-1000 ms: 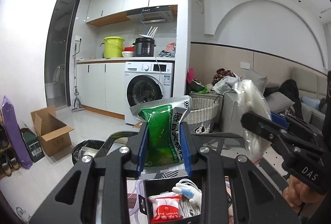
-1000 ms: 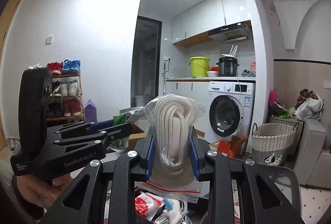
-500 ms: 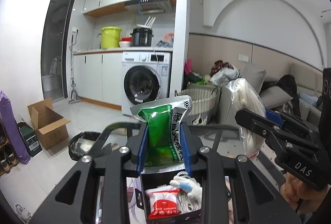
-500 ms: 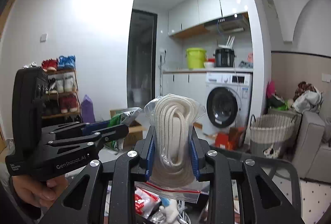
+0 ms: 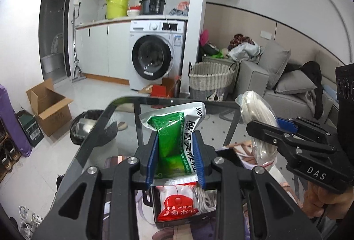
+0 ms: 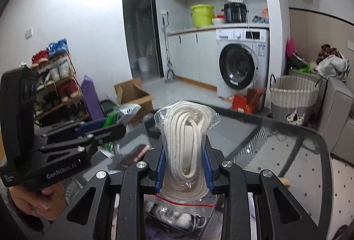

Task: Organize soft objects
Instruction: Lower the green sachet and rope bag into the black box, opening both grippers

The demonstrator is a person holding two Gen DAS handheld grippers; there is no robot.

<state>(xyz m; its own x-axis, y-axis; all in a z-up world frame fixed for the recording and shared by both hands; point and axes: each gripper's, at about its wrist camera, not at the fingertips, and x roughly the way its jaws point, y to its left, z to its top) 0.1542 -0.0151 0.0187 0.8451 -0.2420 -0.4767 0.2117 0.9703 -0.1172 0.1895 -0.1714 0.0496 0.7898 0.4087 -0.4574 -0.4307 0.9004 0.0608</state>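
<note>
Left wrist view: left gripper (image 5: 176, 157) fingers clamped on the green sachet (image 5: 171, 140), right gripper (image 6: 184, 164) fingers clamped on the bagged rope (image 6: 184, 140). Both have tipped down and come lower over the last second, so the glass table (image 5: 124, 120) now fills the far view, black box (image 5: 177, 217) just below. Looks like the drop into the box is next.

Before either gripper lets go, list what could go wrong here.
1. The green sachet sits pinched by its lower part in the left gripper; the top could flop or slip.
2. The bagged rope bulges above the right gripper; the slick bag may slide.
3. The black box below already looks full, so drops might spill onto the glass table.
</note>
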